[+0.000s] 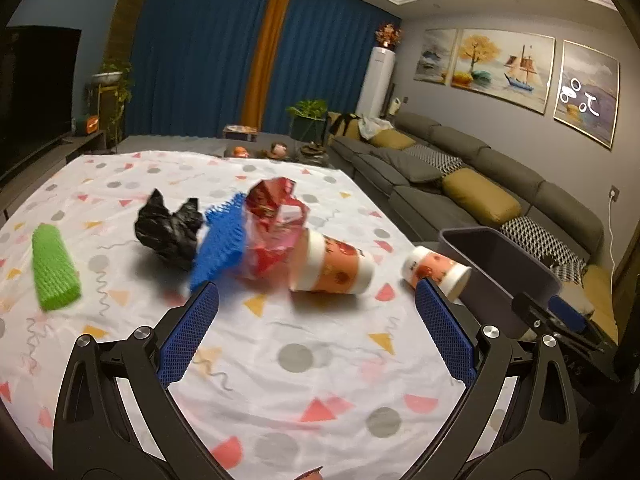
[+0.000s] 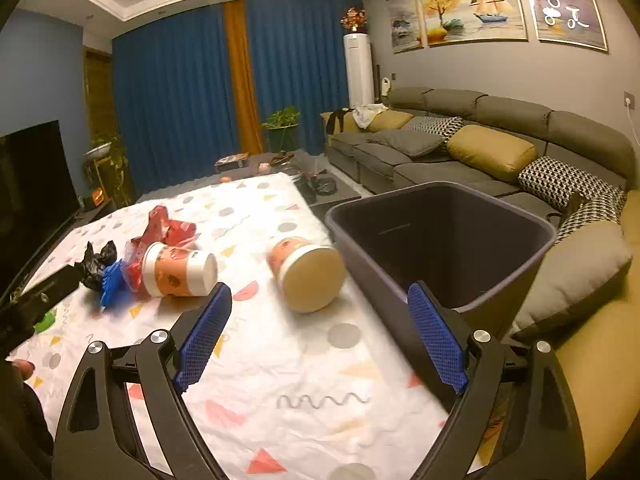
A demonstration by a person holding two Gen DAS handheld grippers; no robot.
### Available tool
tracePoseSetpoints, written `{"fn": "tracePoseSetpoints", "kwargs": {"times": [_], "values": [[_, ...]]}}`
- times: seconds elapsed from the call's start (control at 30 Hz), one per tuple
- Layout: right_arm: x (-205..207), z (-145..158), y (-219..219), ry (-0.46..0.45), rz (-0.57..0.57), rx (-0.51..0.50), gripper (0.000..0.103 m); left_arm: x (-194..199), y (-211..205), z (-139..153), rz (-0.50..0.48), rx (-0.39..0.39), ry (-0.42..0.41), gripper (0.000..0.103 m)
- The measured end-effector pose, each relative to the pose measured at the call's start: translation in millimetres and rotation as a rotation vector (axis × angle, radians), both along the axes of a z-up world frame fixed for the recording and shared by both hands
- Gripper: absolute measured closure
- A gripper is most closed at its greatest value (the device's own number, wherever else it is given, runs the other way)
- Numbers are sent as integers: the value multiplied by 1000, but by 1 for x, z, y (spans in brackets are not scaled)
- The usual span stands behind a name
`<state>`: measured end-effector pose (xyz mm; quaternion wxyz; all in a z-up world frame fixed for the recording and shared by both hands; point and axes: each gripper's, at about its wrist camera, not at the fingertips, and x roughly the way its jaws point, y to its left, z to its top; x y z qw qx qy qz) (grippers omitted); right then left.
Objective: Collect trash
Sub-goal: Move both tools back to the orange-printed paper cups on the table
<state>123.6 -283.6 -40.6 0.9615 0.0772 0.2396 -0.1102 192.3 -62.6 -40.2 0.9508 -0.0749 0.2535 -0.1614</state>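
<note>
- Left gripper (image 1: pixel 316 300) spread wide, gripping nothing, above patterned tablecloth (image 1: pixel 280 380).
- Right gripper (image 2: pixel 320 304) likewise wide, empty, near dark bin (image 2: pixel 440 240) at table's right edge.
- Lay on sides: one paper cup (image 1: pixel 332 266) touching red wrapper (image 1: pixel 272 220), second cup (image 2: pixel 306 274) just beside bin.
- Further left: blue spiky mat (image 1: pixel 220 240), black bag (image 1: pixel 168 226), green foam net (image 1: pixel 54 266).

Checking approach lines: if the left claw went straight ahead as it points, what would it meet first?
Probably the nearer paper cup lying on its side; the open left claw is aimed at it, though depth is uncertain.
</note>
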Motion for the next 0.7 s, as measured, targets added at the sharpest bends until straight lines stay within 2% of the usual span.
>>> {"fn": "tracePoseSetpoints", "kwargs": {"times": [0.27,0.5,0.6,0.7], "values": [[19,-10,8,31,10,4,19,10,9,7,-10,-16,-38,6],[31,-14,9,50,6,-1,20,23,-1,3,-42,-23,-29,6],[37,-16,8,62,10,4,24,31,-5,-2,-55,-17,-14,6],[48,-22,7,87,14,11,33,39,-8,-8,-70,-23,-6,6]]}}
